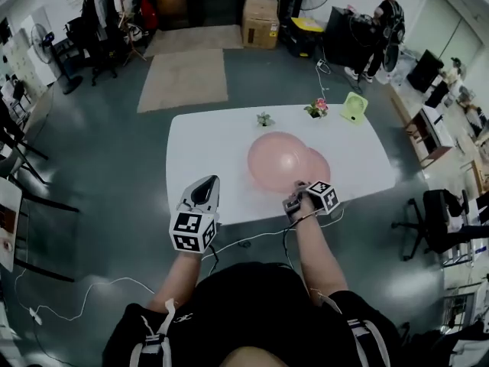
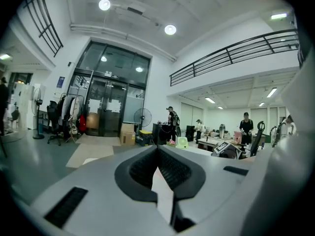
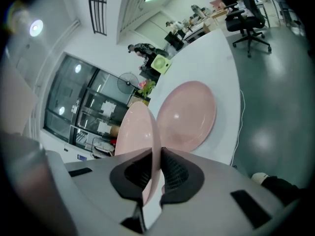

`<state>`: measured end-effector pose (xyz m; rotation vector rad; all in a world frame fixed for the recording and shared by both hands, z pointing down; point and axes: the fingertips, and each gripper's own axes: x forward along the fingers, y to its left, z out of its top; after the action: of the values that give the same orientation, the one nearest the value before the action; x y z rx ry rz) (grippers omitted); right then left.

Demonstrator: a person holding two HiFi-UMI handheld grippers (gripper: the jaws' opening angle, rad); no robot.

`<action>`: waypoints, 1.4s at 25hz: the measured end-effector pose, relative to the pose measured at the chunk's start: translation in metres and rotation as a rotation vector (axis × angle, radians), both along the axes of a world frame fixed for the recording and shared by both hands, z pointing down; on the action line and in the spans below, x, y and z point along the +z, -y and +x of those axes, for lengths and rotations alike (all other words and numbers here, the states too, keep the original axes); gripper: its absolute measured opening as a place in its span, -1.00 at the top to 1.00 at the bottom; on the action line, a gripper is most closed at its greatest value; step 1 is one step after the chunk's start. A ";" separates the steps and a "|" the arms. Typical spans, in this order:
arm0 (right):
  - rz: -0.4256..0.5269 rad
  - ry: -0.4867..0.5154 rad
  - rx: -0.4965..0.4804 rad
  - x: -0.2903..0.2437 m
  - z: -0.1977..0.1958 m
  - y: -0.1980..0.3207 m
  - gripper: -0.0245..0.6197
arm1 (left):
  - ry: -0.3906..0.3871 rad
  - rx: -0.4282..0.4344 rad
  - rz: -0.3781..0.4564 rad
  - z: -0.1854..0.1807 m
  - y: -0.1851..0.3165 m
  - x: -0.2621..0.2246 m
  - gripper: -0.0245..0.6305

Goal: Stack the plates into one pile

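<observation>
Over the white table (image 1: 206,151), right claw (image 3: 158,156) clamps a pink plate (image 3: 135,132), left claw (image 2: 158,152) closed.

Two pink plates (image 1: 273,159) (image 1: 322,169), two small plants (image 1: 264,118) (image 1: 316,108), one green fan (image 1: 354,107), one white table (image 1: 206,151)

Left gripper (image 1: 208,183) closed — right gripper (image 1: 298,188) (clamped)

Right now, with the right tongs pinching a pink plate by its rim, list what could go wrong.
1. The right tongs grip the held plate only at its rim, and it hangs steeply tilted; it may slip or swing loose.
2. Lowered like this, its edge could strike the other plate lying on the table, and chip it or shove it towards the near edge.
</observation>
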<state>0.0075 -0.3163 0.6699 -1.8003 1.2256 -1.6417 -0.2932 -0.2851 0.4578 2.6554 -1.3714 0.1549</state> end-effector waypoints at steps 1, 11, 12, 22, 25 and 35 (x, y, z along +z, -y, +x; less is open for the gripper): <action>-0.005 0.000 0.026 0.002 0.014 -0.004 0.79 | 0.000 0.018 -0.001 0.011 0.003 0.001 0.89; -0.068 0.006 0.215 0.037 0.102 -0.014 0.78 | 0.012 0.106 -0.003 0.066 0.030 0.009 0.89; -0.081 0.003 0.230 0.043 0.110 -0.013 0.78 | 0.014 0.108 -0.003 0.068 0.031 0.009 0.89; -0.213 -0.060 0.260 0.078 0.142 -0.001 0.75 | 0.051 0.092 -0.005 0.071 0.040 0.004 0.89; -0.224 -0.107 0.220 0.080 0.141 0.003 0.74 | 0.059 0.083 -0.010 0.067 0.040 0.003 0.89; -0.263 -0.615 0.056 0.038 0.169 -0.004 0.33 | 0.063 0.118 -0.006 0.082 0.031 0.000 0.89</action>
<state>0.1764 -0.3127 0.7080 -2.6061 1.2091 -1.3000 -0.2113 -0.3165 0.4573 2.7493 -1.2289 0.2573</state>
